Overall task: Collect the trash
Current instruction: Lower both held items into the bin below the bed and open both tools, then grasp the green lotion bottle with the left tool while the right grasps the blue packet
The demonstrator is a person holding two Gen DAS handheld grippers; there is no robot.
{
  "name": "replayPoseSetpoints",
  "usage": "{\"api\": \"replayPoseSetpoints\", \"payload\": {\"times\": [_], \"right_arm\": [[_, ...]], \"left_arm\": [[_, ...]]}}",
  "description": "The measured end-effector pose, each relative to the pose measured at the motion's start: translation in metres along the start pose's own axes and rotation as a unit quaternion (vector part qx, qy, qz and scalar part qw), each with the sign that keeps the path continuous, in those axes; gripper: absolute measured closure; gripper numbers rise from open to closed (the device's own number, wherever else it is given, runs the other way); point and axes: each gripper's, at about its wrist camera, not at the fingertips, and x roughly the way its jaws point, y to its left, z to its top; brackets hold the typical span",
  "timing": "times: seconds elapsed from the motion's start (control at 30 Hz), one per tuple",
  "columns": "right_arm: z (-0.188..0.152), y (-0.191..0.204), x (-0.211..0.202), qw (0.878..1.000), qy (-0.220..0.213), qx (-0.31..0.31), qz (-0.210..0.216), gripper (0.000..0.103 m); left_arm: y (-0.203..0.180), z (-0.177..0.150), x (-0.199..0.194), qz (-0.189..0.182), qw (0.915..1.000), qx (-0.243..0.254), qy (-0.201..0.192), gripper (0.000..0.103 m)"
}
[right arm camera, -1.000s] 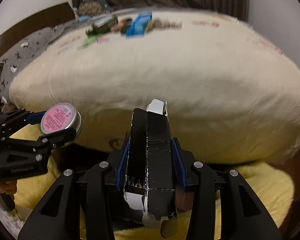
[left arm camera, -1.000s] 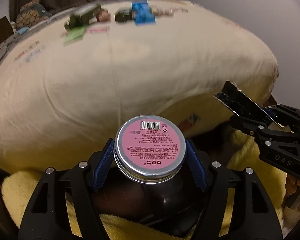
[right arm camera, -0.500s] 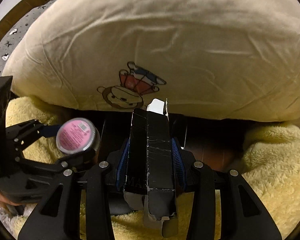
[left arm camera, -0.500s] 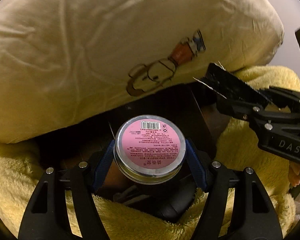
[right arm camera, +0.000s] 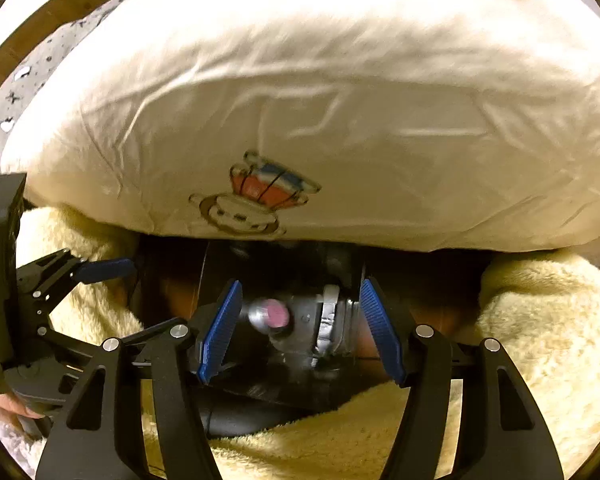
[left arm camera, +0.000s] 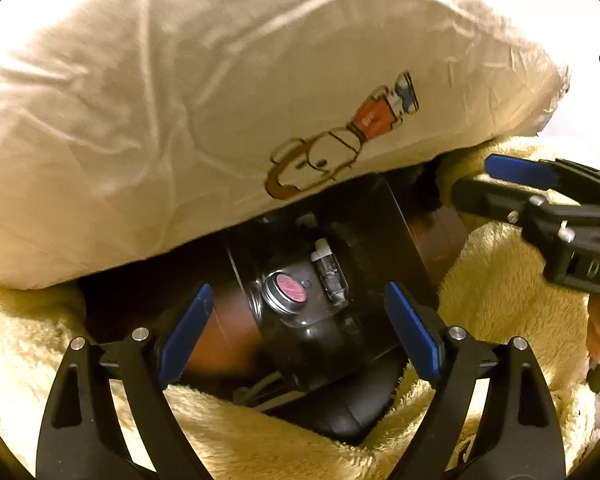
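Both grippers point steeply down over a dark bin (left arm camera: 384,216) beneath the cream pillow (left arm camera: 180,100). The left gripper (left arm camera: 296,328) is spreading its jaws with nothing between them; the pink-lidded tin (left arm camera: 290,293) lies below in the bin. The right gripper (right arm camera: 300,328) is also opening, the black carton (right arm camera: 332,328) below its pads

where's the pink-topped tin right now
The tin lies down in the dark bin under the pillow's edge, beside a crumpled box, below the opening, empty left gripper.
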Motion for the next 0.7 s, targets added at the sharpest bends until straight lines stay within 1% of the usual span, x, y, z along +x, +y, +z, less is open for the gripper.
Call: {"api": "replayPoseSetpoints", "payload": {"times": [0.1,0.2,0.23,0.37,0.43,0.53,0.6,0.7], "right_arm": [[0.005,-0.004,-0.012,1.000,-0.021,0.005,-0.001,0.036],[0.012,-0.003,-0.029,0.999,-0.051,0.005,0.020,0.033],[0.015,-0.002,-0.036,0.998,-0.063,0.001,0.023,0.032],[0.030,0.005,-0.060,0.994,-0.107,-0.013,0.016,0.028],[0.043,0.010,-0.070,0.991,-0.128,-0.020,0.013,0.028],[0.065,0.020,-0.079,0.987,-0.159,-0.032,0.003,0.027],[0.078,0.023,-0.082,0.984,-0.173,-0.035,-0.001,0.027],[0.106,0.024,-0.083,0.982,-0.188,-0.027,-0.004,0.027]], "left_arm": [[0.006,0.004,-0.015,0.010,0.9998,-0.001,-0.015,0.019],[0.014,0.006,-0.035,0.021,0.9990,-0.004,-0.039,0.019],[0.019,0.008,-0.045,0.029,0.9982,-0.007,-0.052,0.019],[0.035,0.014,-0.079,0.047,0.9945,-0.017,-0.092,0.018],[0.043,0.021,-0.098,0.056,0.9914,-0.023,-0.116,0.017],[0.055,0.034,-0.121,0.073,0.9866,-0.030,-0.143,0.015],[0.064,0.039,-0.126,0.081,0.9842,-0.035,-0.153,0.015],[0.080,0.058,-0.134,0.098,0.9792,-0.043,-0.172,0.015]]}}
